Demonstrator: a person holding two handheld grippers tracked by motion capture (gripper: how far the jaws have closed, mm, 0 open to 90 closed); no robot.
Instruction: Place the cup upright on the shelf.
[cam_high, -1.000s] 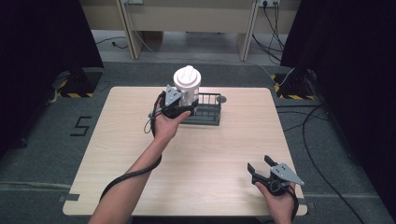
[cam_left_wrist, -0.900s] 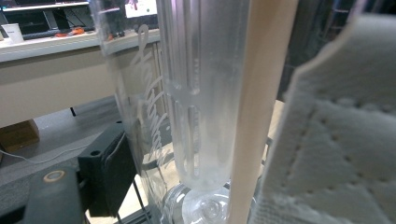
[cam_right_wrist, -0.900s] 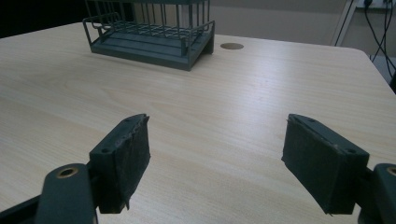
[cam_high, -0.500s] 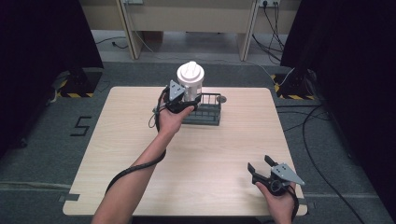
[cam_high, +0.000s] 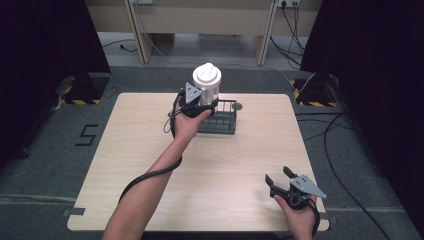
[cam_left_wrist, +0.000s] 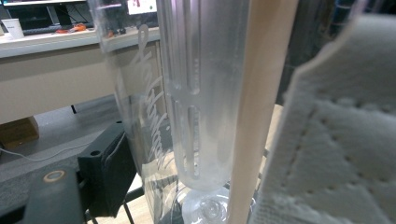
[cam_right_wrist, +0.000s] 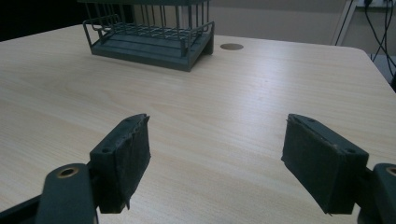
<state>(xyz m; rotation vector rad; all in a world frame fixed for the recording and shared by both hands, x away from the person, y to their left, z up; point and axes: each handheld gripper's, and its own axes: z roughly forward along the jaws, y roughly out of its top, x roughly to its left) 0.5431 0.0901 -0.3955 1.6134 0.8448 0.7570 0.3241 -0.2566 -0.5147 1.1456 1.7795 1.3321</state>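
Overhead, the high view shows the left gripper reached out to the far middle of the wooden surface, pressed against a clear holder with a white paper-towel roll standing upright in it. That holder sits at the left end of a dark wire rack, and a small round cap lies just beyond the rack's right end. The left jaws are hidden behind the gripper's grey plate and the hand, so from this angle I cannot tell whether they grip the holder. The right gripper rests near the front right corner of the surface, well apart from the rack, with its jaws spread and nothing between them.

Next, the left gripper view is very close on the holder: a clear plastic column with slots and faint script lettering rises right in front of the camera, a pale wooden post beside it, and the quilted white towel at the right. One black jaw pad shows at the lower left, just beside the clear plastic; the other jaw is hidden, so whether they clamp cannot be told.

Last, the right gripper view looks along its two black jaws, which stand wide apart above bare wood. The wire rack stands far ahead at the upper left, and the round cap lies to its right.
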